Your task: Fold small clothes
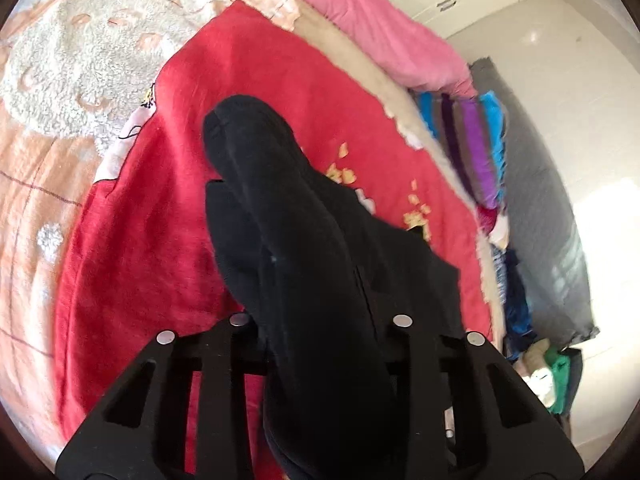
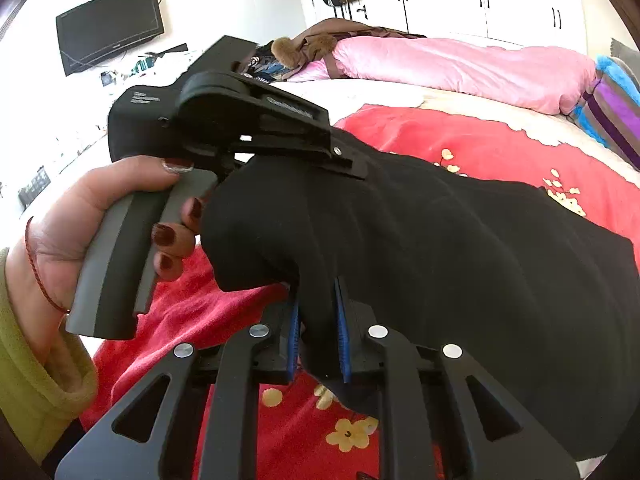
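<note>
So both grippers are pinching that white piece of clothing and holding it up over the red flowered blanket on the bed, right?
Nearly. The garment is black, not white, as the right wrist view shows plainly. The rest holds: the right gripper and the left gripper both pinch it, above the red flowered blanket on the bed.

Black matt knit cloth garment (image 2: 460, 248): soft, slightly fuzzy, no sheen. Under it, red plush blanket with yellow flower print (image 2: 480, 140), velvety nap. Beyond the blanket, pink satin-like quilt (image 2: 460, 64), faint gloss. Left of the blanket, cream fleece patch (image 1: 80, 64), rough and curly. Right gripper (image 2: 318, 332): matt black plastic, ribbed blue pads (image 2: 341, 332), polished metal pins. Left gripper (image 2: 256, 128), same matt plastic; grey handle smooth.
</note>
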Demonstrator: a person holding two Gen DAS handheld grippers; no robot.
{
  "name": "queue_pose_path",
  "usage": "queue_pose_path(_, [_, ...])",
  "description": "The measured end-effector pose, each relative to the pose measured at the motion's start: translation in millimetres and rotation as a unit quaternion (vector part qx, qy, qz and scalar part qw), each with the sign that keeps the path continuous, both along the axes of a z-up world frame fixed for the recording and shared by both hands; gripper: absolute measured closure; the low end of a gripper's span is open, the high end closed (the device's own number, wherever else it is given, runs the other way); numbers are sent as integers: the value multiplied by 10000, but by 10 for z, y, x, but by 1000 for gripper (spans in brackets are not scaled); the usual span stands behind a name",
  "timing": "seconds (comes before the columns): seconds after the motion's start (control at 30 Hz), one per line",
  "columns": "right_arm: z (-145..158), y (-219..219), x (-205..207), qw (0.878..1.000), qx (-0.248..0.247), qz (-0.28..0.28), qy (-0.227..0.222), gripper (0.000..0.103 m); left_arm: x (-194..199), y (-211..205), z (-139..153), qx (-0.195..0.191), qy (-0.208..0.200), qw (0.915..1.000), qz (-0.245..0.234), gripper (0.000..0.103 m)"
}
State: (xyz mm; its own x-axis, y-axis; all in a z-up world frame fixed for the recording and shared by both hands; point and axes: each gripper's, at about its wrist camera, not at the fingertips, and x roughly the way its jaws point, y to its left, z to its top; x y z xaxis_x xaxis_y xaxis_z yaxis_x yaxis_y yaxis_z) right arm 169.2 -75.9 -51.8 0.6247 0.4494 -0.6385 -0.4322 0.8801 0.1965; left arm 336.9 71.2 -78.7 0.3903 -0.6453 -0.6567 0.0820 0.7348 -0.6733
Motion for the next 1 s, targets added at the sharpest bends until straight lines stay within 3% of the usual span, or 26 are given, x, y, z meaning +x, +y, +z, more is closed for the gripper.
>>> queue_pose_path(0.33, [112,-378,-236,9995,267,-123,88,90,-379,-353,390,-39,-414,9991,-32,83])
queue_pose_path(0.57, [198,-775,-379,9976,497,-460,124,94,-364,-1036,629,145,-328,9991,-218,83])
queue_pose_path(0.73, [205,-1192,-447,9927,674,-931,359,94,-330,-1672,668,644,-241,9959,-582,82])
queue_pose_path(1.0, [6,-1557,-524,9794,597,-1536,1166,93,-349,-2394,452,1581,-26,9827,-967,63])
